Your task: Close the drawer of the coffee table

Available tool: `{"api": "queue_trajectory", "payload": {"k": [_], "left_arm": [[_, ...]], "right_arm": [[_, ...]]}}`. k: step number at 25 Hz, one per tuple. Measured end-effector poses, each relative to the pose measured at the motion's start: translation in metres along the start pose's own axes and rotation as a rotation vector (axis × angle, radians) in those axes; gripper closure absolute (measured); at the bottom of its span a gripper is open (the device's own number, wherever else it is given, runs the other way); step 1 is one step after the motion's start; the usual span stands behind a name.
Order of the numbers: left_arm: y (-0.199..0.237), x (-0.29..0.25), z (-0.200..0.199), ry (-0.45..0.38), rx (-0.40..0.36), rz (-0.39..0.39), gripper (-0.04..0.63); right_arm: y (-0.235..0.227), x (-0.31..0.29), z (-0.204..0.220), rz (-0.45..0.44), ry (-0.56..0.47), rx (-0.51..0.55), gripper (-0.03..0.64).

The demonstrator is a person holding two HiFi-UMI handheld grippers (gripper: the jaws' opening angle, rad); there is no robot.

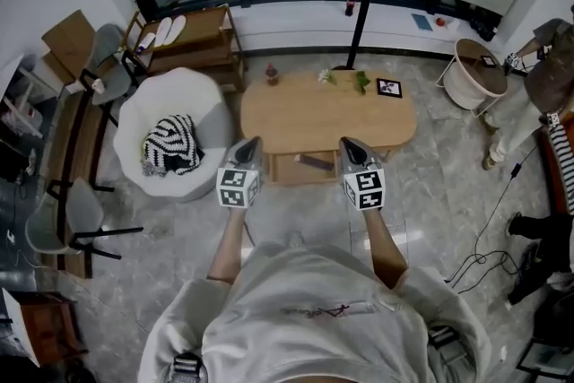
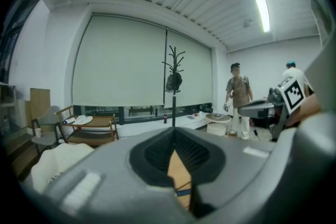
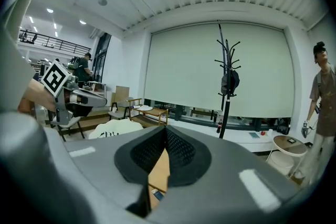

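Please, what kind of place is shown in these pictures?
Probably a lounge corner set up in an office or studio. A low wooden coffee table stands beside a white armchair, and a coat stand stands behind them by a wide window with its blind down.

The coffee table (image 1: pixel 327 114) was a pale honey wood, and its drawer (image 1: pixel 287 168) matched that tone. The left hand-held gripper (image 1: pixel 253 143) and the right hand-held gripper (image 1: pixel 349 143) were grey with black pads, each patterned with black-and-white squares. The armchair (image 1: pixel 170 94) was white, with a black-and-white striped cushion (image 1: pixel 170 144) on it. The floor (image 1: pixel 161 274) was grey, veined like marble. The coat stand (image 1: pixel 359 18) was black, the blind (image 2: pixel 121 60) a pale greenish cream, and the sweatshirt (image 1: pixel 314 309) off-white.
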State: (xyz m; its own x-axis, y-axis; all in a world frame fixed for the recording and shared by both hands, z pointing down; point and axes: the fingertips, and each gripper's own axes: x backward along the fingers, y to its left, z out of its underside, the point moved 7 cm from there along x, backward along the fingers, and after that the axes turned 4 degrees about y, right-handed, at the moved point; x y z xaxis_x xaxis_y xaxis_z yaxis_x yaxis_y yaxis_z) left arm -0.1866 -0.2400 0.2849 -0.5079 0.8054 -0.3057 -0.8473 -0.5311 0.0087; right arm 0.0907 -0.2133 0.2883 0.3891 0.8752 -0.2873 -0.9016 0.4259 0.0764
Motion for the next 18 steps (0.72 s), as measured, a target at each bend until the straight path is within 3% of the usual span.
{"api": "queue_trajectory", "payload": {"k": [10,18], "left_arm": [[0.055,-0.046,-0.012,-0.005,-0.006,0.027,0.597],[0.069,-0.067,-0.011,0.007,-0.008,0.037,0.597]], "right_arm": [[-0.008,-0.064,-0.018,0.029,0.001,0.002,0.614],[-0.015,-0.082,-0.009,0.04,0.024,-0.018,0.614]]}}
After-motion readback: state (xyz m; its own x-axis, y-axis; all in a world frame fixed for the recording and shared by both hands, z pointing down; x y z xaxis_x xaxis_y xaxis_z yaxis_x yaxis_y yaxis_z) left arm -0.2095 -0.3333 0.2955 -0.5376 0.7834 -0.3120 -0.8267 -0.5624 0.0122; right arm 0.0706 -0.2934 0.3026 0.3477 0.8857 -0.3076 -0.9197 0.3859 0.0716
